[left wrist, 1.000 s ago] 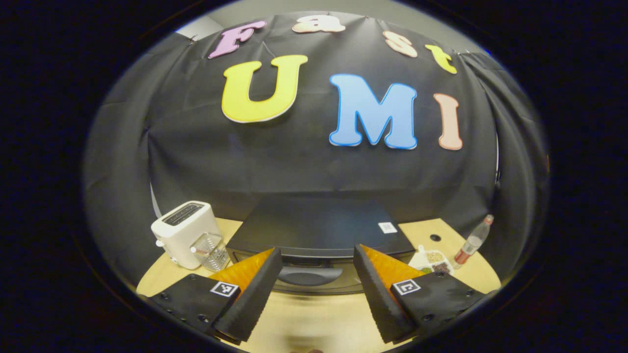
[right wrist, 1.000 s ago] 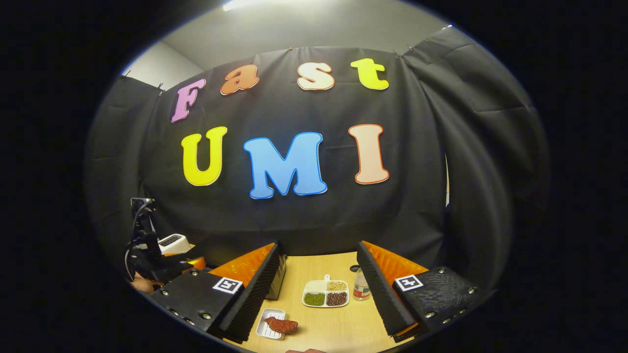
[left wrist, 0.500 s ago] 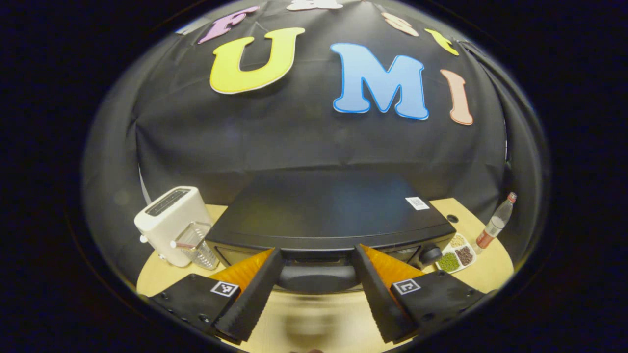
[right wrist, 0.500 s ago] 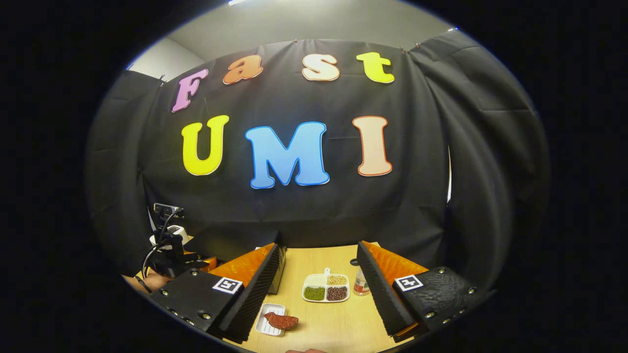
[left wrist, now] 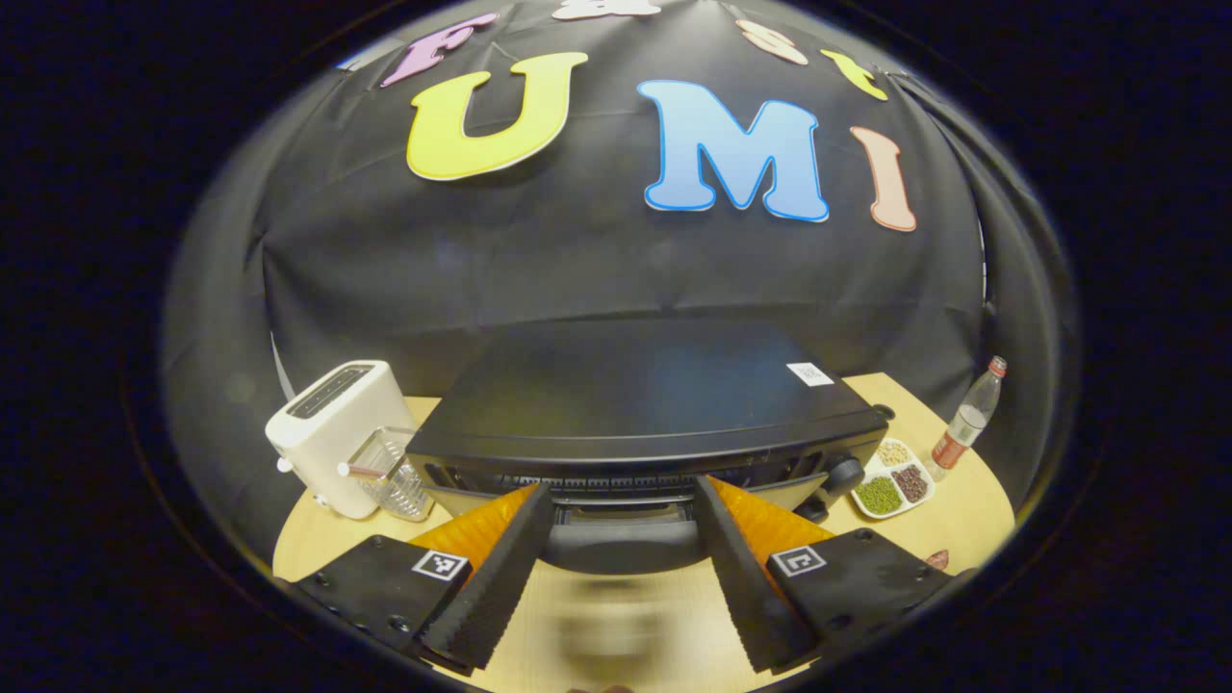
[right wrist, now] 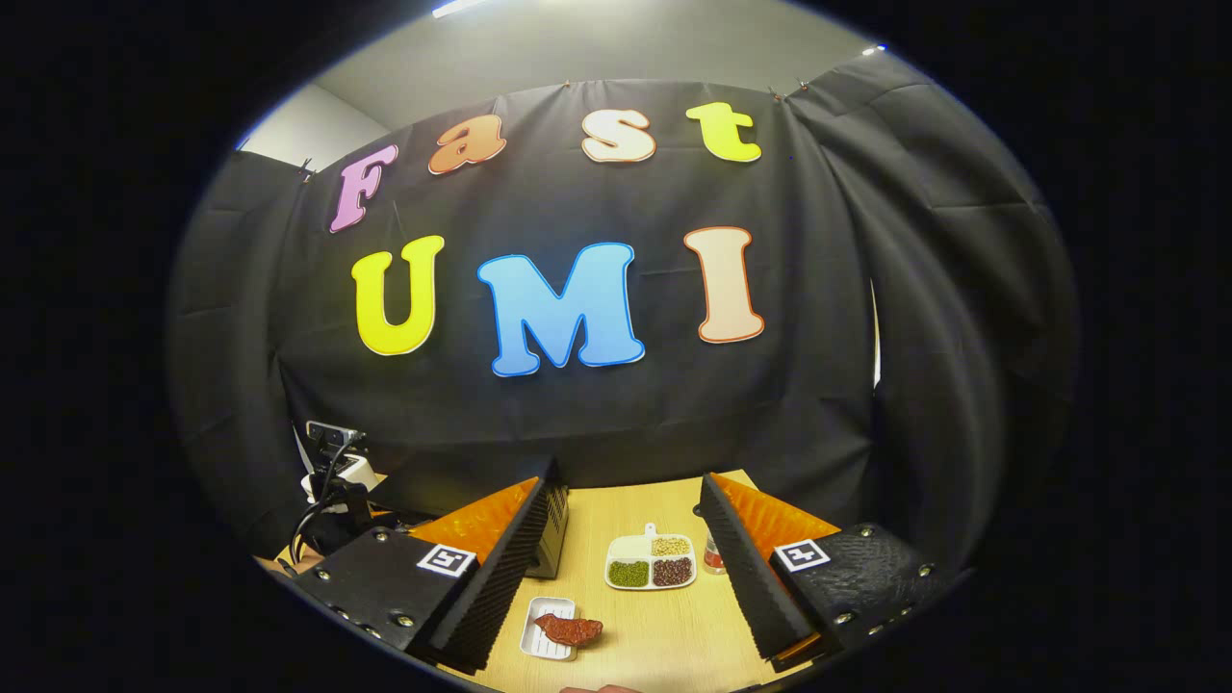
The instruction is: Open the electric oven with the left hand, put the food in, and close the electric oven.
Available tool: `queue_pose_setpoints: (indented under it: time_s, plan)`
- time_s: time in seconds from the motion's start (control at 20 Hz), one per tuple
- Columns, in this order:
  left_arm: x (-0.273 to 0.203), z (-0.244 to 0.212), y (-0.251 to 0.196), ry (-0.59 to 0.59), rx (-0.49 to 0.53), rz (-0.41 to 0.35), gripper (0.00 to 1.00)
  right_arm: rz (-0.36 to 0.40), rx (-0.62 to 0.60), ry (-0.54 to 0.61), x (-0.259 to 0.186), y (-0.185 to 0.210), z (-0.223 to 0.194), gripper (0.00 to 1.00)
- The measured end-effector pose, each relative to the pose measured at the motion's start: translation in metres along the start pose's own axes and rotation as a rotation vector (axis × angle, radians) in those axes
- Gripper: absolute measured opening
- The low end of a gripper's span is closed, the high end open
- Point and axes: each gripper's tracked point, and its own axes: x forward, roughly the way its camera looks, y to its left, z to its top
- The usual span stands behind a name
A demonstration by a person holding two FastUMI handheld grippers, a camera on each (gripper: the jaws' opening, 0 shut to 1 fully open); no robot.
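The electric oven (left wrist: pixel 635 423), a black box with a flat top, stands on the wooden worktop (left wrist: pixel 962 500) against the back edge, close before the booth's black cloth wall. Its door handle (left wrist: pixel 621 544) lies low on the front face, between the two fingers of the left claw (left wrist: pixel 621 568), which is spread wide with one finger to each side of the handle; whether either finger touches the handle cannot be told. A round knob (left wrist: pixel 842 474) sits at the oven's right front corner. The food (right wrist: pixel 570 629), a reddish-brown piece, lies on a small white tray (right wrist: pixel 544 643) near the worktop's front edge, just off the oven's right side. The right claw (right wrist: pixel 616 577) hangs above this part of the worktop, its fingers spread apart and pinching nothing. Behind the tray, a white divided dish (right wrist: pixel 652 566) holds green, dark and pale beans, and a clear bottle (left wrist: pixel 965 422) with a red cap stands beside it toward the back right corner. Off the oven's left side stand a white toaster (left wrist: pixel 332 433) and a clear measuring cup (left wrist: pixel 385 472), touching or nearly so.
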Motion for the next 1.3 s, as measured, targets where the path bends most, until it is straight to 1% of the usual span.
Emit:
queue_pose_setpoints:
  time_s: [0.05,0.1,0.15,0.3,0.45,0.5,0.55,0.7,0.8,0.85,0.9,1.0,1.1,1.2,1.25,1.3]
  plan:
    - [-0.004,-0.004,0.001,0.006,-0.002,-0.006,0.99,0.005,0.001,0.002,-0.001,0.003,0.001,0.97]
    - [-0.008,-0.009,0.000,0.015,-0.008,-0.013,0.96,0.011,0.001,0.001,-0.002,0.007,0.001,0.97]
    - [-0.012,-0.014,-0.001,0.019,-0.012,-0.018,1.00,0.016,0.000,-0.001,-0.003,0.010,0.003,0.97]
    - [-0.024,-0.031,-0.002,0.040,-0.022,-0.028,0.99,0.026,-0.008,-0.001,-0.004,0.017,0.004,0.97]
    - [-0.035,-0.049,-0.003,0.055,-0.039,-0.034,0.99,0.025,-0.008,-0.001,-0.007,0.019,0.006,0.97]
    - [-0.036,-0.054,-0.003,0.059,-0.040,-0.034,1.00,0.026,-0.009,0.000,-0.008,0.020,0.005,0.97]
    - [-0.039,-0.058,-0.003,0.064,-0.039,-0.035,0.96,0.025,-0.013,0.003,-0.008,0.020,0.005,0.97]
    - [-0.041,-0.067,-0.004,0.075,-0.035,-0.036,1.00,0.020,-0.015,0.009,-0.012,0.019,0.003,0.97]
    - [-0.044,-0.074,-0.003,0.081,-0.033,-0.040,1.00,0.016,-0.012,0.010,-0.015,0.019,0.003,0.97]
    - [-0.046,-0.079,-0.003,0.086,-0.037,-0.044,0.98,0.012,-0.015,0.010,-0.016,0.019,0.003,0.97]
    - [-0.048,-0.085,-0.004,0.094,-0.048,-0.047,0.96,0.009,-0.023,0.009,-0.018,0.019,0.003,0.97]
    - [-0.051,-0.098,-0.004,0.117,-0.082,-0.054,1.00,-0.001,-0.042,0.003,-0.020,0.017,0.005,0.97]
    - [-0.050,-0.120,0.000,0.168,-0.101,-0.051,1.00,0.002,-0.045,0.001,-0.020,0.017,0.005,0.97]
    - [-0.051,-0.137,0.008,0.215,-0.105,-0.030,0.90,0.001,-0.046,0.001,-0.020,0.017,0.004,0.98]
    - [-0.053,-0.141,0.012,0.225,-0.105,-0.018,0.96,0.000,-0.045,0.001,-0.021,0.017,0.003,0.98]
    - [-0.056,-0.139,0.015,0.218,-0.110,-0.013,0.96,0.001,-0.042,0.004,-0.020,0.018,0.002,0.98]
